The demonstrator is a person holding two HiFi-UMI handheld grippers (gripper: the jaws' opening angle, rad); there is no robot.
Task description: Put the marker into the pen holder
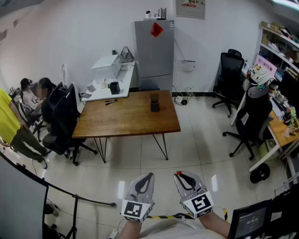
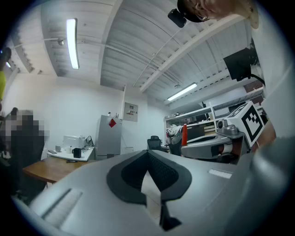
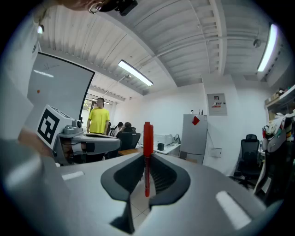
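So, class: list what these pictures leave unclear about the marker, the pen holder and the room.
Inside of the pen holder: head view, too small and distant.
Marker: head view, almost all hidden by the right gripper holding it.
Wall notice: head view, cut by the top edge; print too small.

Upright red marker (image 3: 147, 138), dark pen holder (image 1: 154, 101)

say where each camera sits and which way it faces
Head view: on the head, facing down over left gripper, right gripper, toward the table.
Left gripper view: rides that gripper, level along its shut jaws; right gripper alongside.
Right gripper view: rides that gripper, along jaws gripping the marker.
Shared: both gripper views see the fridge.
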